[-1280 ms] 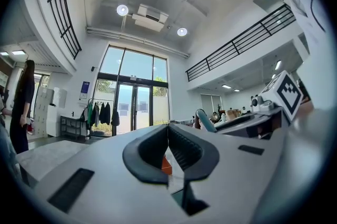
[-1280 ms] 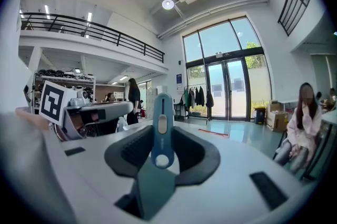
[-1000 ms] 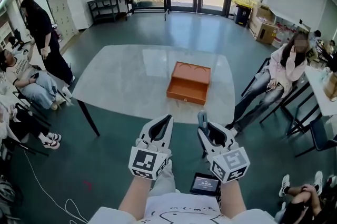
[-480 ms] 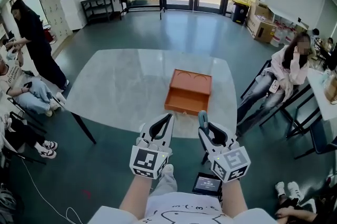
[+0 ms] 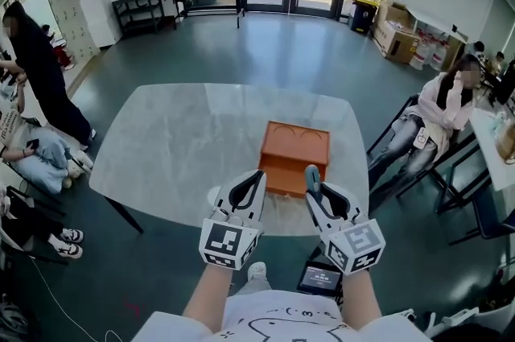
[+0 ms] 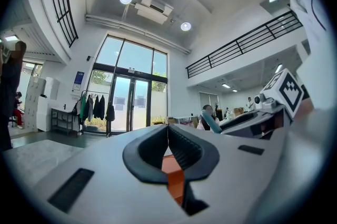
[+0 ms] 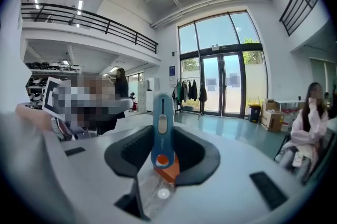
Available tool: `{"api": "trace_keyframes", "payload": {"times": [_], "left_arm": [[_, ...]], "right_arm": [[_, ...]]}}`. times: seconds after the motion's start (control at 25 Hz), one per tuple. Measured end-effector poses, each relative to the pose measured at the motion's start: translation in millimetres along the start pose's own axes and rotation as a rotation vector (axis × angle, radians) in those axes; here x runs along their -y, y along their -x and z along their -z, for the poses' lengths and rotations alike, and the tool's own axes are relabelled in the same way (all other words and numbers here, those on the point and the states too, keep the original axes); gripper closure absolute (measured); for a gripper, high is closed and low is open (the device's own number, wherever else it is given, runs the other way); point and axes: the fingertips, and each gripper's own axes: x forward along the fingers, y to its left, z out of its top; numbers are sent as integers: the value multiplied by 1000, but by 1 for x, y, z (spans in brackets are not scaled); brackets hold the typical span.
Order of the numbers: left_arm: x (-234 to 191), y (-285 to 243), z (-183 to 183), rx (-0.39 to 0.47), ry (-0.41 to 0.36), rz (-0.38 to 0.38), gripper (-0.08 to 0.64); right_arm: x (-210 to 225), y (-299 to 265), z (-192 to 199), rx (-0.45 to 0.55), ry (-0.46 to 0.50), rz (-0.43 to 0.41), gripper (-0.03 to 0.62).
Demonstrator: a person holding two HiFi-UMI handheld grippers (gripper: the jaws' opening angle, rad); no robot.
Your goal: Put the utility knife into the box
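Observation:
An open orange box (image 5: 294,158) sits right of middle on the pale marble table (image 5: 177,147), just beyond both grippers. My right gripper (image 5: 315,186) is shut on a blue utility knife (image 5: 311,175), which stands upright between its pads. In the right gripper view the knife (image 7: 161,123) rises from the jaws, with the box (image 7: 168,170) showing below it. My left gripper (image 5: 251,184) hovers at the table's near edge, left of the box, shut with nothing in it. Through its jaw gap a strip of the box (image 6: 174,179) shows.
A person in pink (image 5: 449,103) sits on a chair close to the table's right side. Other people (image 5: 36,75) are at the left. A small screen (image 5: 319,278) rests near my lap. Cardboard boxes (image 5: 398,39) stand far right.
I have come closer to the table: the box and table edge now lie right under the gripper tips. Both grippers keep the same pose, the knife still held.

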Motion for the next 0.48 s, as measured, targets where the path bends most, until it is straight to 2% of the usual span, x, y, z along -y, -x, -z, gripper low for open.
{"api": "trace_keyframes", "payload": {"times": [0.2, 0.36, 0.48], "left_arm": [[-27, -26, 16, -15, 13, 21, 545], [-51, -46, 7, -23, 28, 33, 545], [-58, -52, 19, -27, 34, 44, 545]], "right_arm": [[11, -36, 6, -32, 3, 10, 462], [19, -60, -9, -55, -1, 18, 460], [21, -70, 2, -72, -7, 23, 460]]}}
